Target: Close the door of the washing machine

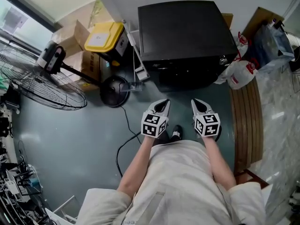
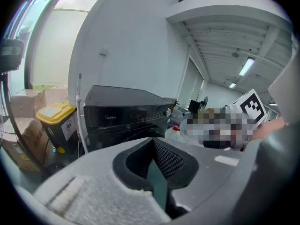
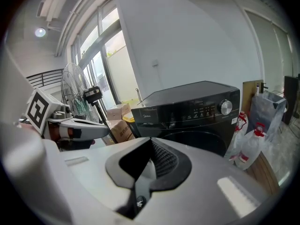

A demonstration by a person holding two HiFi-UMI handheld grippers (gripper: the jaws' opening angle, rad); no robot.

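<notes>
A boxy black front-loading washing machine (image 1: 185, 36) stands against the white wall at the upper centre of the head view. Its control panel and silver knob face the person. In the right gripper view, the round dark door (image 3: 201, 142) shows just under the panel and looks flat against the front. The lower part of the door is hidden behind the gripper body.

Both grippers hover side by side at the middle of the head view, near the machine's front but not touching it. The left gripper (image 1: 163, 103) has its fingers clenched tip to tip with nothing between them. The right gripper (image 1: 196, 102) is likewise clenched and empty.

To the left of the machine is a black bin with a yellow lid (image 1: 104, 36), with brown cardboard boxes (image 1: 70, 39) beside it. A black pedestal fan with a wire cage (image 1: 42, 83) fills the left edge. A black cable (image 1: 125, 139) trails over the grey floor (image 1: 70, 139). White plastic bottles with red caps (image 1: 239, 74) sit at the machine's right corner, beside a curved wooden slatted bench (image 1: 246, 121).
</notes>
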